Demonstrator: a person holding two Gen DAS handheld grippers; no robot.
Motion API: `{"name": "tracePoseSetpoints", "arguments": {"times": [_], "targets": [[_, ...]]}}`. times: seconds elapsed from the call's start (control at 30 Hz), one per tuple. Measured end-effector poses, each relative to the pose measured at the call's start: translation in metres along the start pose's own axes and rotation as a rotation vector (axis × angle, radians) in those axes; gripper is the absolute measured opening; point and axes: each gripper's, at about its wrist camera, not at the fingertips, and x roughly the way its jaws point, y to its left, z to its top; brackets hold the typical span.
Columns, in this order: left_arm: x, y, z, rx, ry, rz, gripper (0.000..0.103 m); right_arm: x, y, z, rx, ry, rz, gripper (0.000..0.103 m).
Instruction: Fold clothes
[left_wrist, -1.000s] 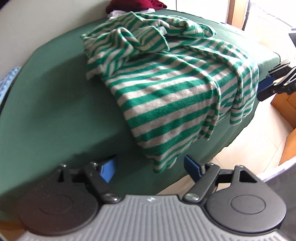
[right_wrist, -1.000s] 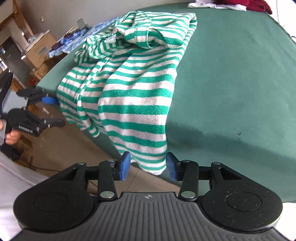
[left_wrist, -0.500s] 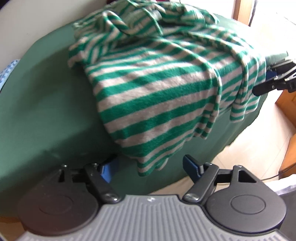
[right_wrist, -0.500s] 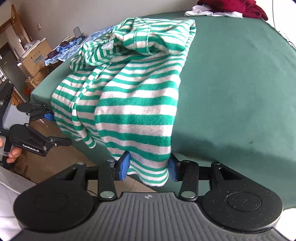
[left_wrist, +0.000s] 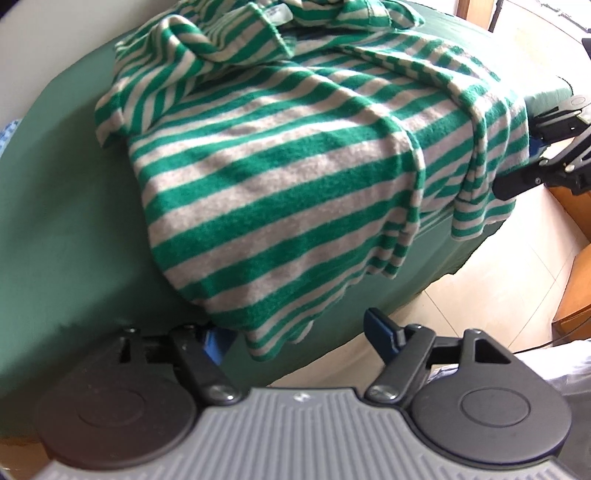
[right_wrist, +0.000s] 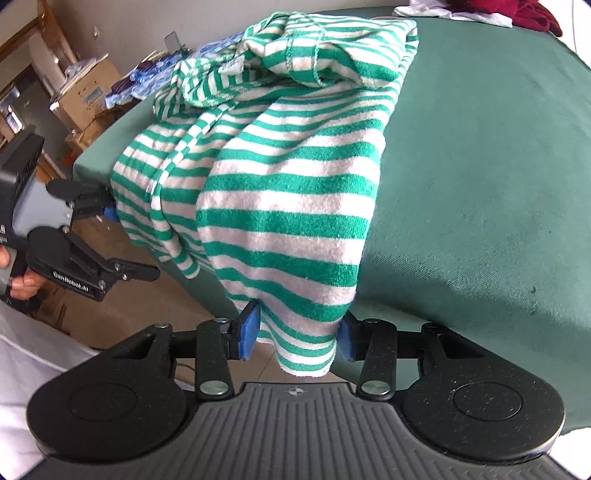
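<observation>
Striped sweater (left_wrist: 280, 184) hem now sits between both open tongs (left_wrist: 295, 332) (right_wrist: 297, 332), closer than before.

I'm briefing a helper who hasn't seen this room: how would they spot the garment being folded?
Find the large table under a dark green cloth. The striped garment is heaped near its front edge, its lower end hanging over it between the fingers of the open right gripper. Its green and white stripes set it apart from the dark red clothes at the far edge.
</observation>
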Motion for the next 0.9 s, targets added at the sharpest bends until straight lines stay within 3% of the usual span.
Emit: {"name": "tracePoseSetpoints", "arguments": {"times": [0.3,0.57,0.8,0.9], "targets": [[0.009,-0.011,0.016,0.026,0.011,0.009,0.077,0.0,0.006,-0.006,-0.06,0.015,-0.014,0.043],[0.014,-0.027,0.027,0.046,0.011,0.014,0.075,-0.005,0.009,-0.005,-0.074,0.021,-0.014,0.018],[0.016,-0.033,0.032,0.05,0.002,-0.014,0.068,-0.006,0.011,-0.005,-0.05,0.03,-0.004,0.018],[0.017,-0.029,0.028,0.057,-0.015,-0.054,0.068,-0.005,0.01,-0.005,-0.031,0.026,-0.004,0.025]]}}
